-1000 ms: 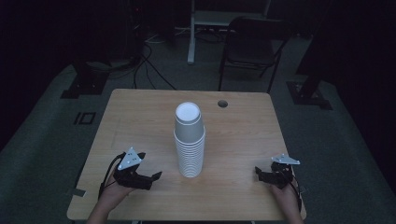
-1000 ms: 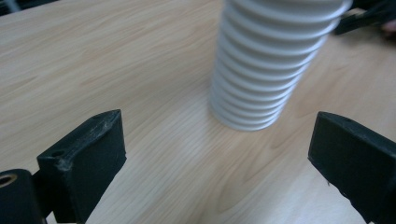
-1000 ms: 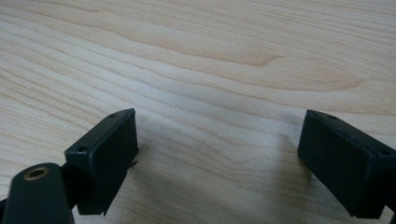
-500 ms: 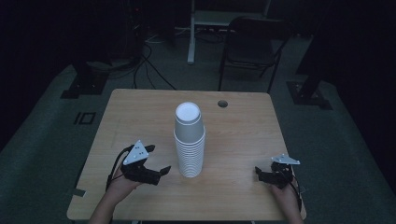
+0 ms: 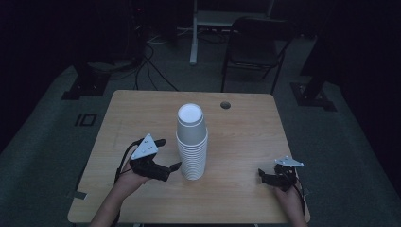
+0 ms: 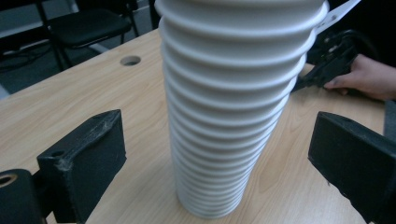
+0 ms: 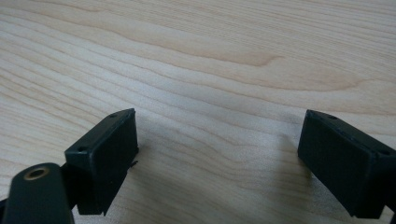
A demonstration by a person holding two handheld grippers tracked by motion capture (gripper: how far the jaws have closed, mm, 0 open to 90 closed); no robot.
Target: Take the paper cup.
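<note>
A tall stack of white paper cups stands upright near the middle of the wooden table. My left gripper is just left of the stack's lower half, open, its tips close to the cups. In the left gripper view the stack rises between the spread jaws of the left gripper, with neither jaw touching it. My right gripper rests low at the table's front right, open and apart from the stack. In the right gripper view the right gripper has bare wood between its jaws.
A round cable hole sits in the table near its far edge. A black chair and a desk leg stand behind the table, and cables lie on the dark floor at the back left.
My left gripper has moved right and forward up to the cup stack, so its open jaws now flank the stack. The right gripper has stayed put.
</note>
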